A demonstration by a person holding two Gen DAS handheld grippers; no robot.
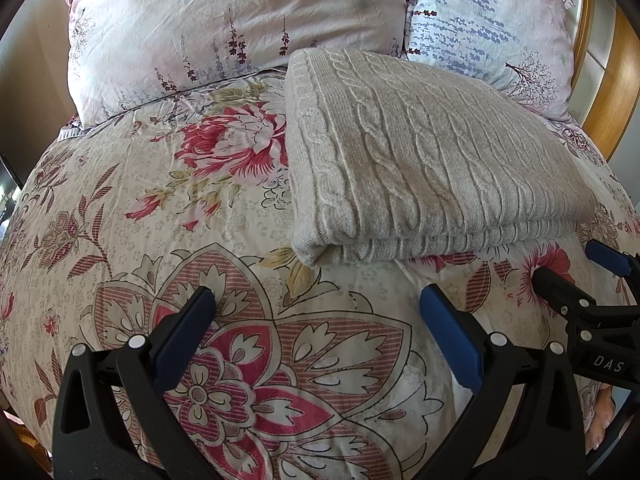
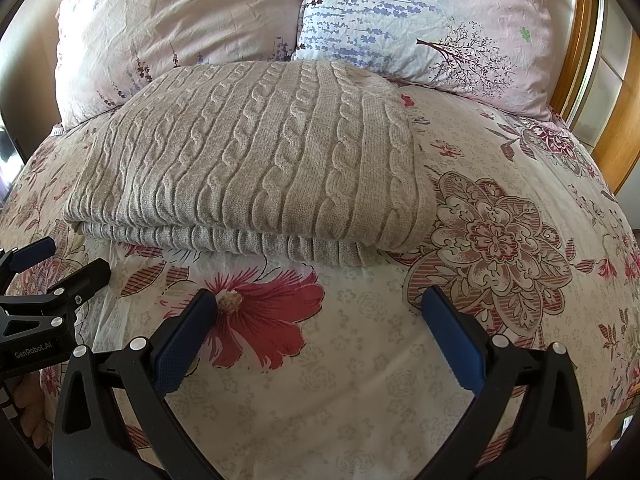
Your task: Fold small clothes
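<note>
Right gripper [image 2: 318, 310] spread, empty; left gripper [image 1: 318, 310] likewise. Folded cable-knit sweater [image 2: 256, 156] lies just beyond both, long axis left-right; right gripper nearer its middle.

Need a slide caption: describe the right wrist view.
Open right gripper before folded cable-knit sweater on floral bedspread.

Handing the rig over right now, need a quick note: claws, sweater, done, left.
Left claw: open, empty, hovering over the floral duvet, short of the sweater.
Right claw: open, empty, also short of it.
Grey cable-knit sweater: lies folded in a flat rectangle on the duvet, in front of the pillows, layered edge facing the claws.
Done: fold looks complete.
Left: probably only tidying; no other garment visible.
</note>
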